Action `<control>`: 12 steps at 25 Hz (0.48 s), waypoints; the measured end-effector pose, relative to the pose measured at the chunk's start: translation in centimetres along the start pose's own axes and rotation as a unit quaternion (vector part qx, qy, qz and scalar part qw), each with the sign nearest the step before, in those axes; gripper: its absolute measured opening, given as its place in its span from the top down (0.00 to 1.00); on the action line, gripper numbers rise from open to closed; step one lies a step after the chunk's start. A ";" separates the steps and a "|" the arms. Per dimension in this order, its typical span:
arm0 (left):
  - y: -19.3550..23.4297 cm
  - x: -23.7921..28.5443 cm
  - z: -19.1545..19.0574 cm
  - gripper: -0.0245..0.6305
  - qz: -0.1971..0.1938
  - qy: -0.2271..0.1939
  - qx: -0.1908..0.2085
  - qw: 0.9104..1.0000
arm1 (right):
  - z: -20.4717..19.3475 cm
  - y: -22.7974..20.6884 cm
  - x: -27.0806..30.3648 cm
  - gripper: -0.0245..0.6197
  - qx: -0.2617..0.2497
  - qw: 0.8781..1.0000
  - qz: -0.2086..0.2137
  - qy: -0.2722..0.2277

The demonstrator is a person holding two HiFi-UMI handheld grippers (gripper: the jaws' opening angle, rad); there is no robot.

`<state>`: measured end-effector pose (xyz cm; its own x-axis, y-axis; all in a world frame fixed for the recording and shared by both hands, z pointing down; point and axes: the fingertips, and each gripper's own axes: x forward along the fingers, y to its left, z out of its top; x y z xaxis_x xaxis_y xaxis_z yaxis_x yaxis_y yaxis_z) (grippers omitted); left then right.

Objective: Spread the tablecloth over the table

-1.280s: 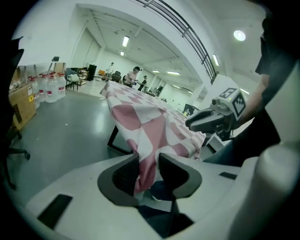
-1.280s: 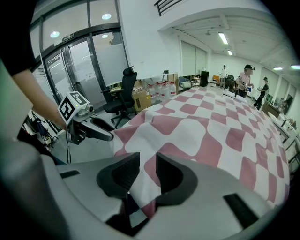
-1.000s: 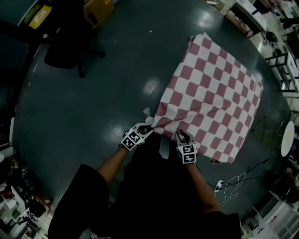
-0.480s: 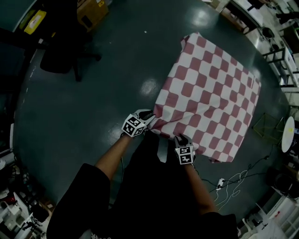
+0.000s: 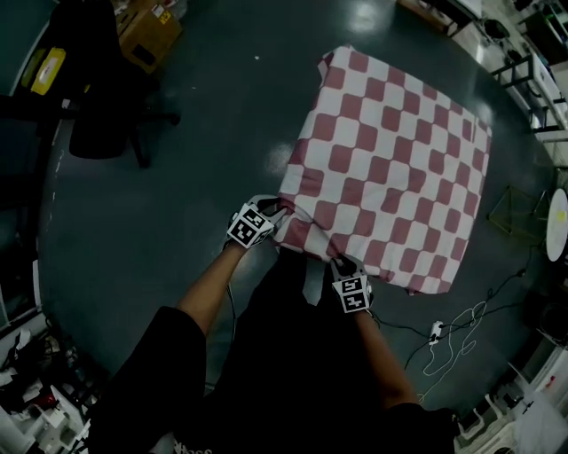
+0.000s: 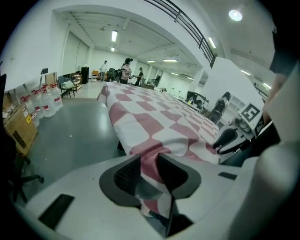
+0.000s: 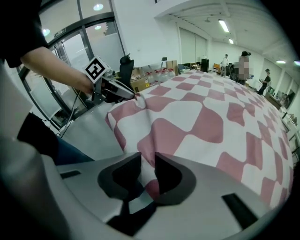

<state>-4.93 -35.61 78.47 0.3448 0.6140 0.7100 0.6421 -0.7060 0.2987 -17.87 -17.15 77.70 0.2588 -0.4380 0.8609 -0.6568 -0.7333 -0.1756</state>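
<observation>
A red-and-white checked tablecloth [image 5: 390, 160] lies draped over the table, which it hides entirely. My left gripper [image 5: 282, 211] holds the cloth's near left corner. The fabric [image 6: 154, 117] runs between the pads of that gripper [image 6: 149, 157], whose jaws have just been opening a little. My right gripper [image 5: 342, 262] is at the near edge, further right. A fold of the cloth [image 7: 211, 112] is pinched in it [image 7: 147, 157], and its jaws have just been closing. The cloth hangs over the near edge between the two grippers.
A black office chair [image 5: 106, 124] and a cardboard box [image 5: 146, 22] stand on the dark floor at the upper left. Cables and a power strip [image 5: 435, 332] lie at the lower right. Racks line the right side. Several bottles [image 6: 44, 101] and distant people show beyond.
Both grippers have drawn the near edge along with them. The bunched near left corner has flattened, and the cloth now lies squarer and smoother on the table.
</observation>
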 end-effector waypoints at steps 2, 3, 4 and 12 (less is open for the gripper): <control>1.4 -0.2 -0.4 0.70 0.004 0.007 -0.004 1.000 | 0.0 0.4 0.2 0.80 -0.013 1.000 0.017 0.015; 1.9 -0.4 -0.6 0.63 -0.001 0.005 -0.016 1.000 | 0.1 0.4 0.3 0.80 -0.019 0.999 0.020 0.024; 2.0 -0.6 -0.6 0.63 -0.014 -0.003 -0.035 0.999 | 0.3 0.3 0.2 0.80 -0.020 0.999 0.022 0.027; -2.7 -2.5 -3.0 0.64 -0.087 -0.079 -0.136 0.984 | 8.0 6.7 2.9 0.73 -0.071 0.989 0.121 -0.050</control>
<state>-9.53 -36.26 77.80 0.3611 0.7660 0.5319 0.5011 -0.6404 0.5821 -15.85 -27.48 75.19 0.1458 -0.6469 0.7485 -0.7993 -0.5228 -0.2962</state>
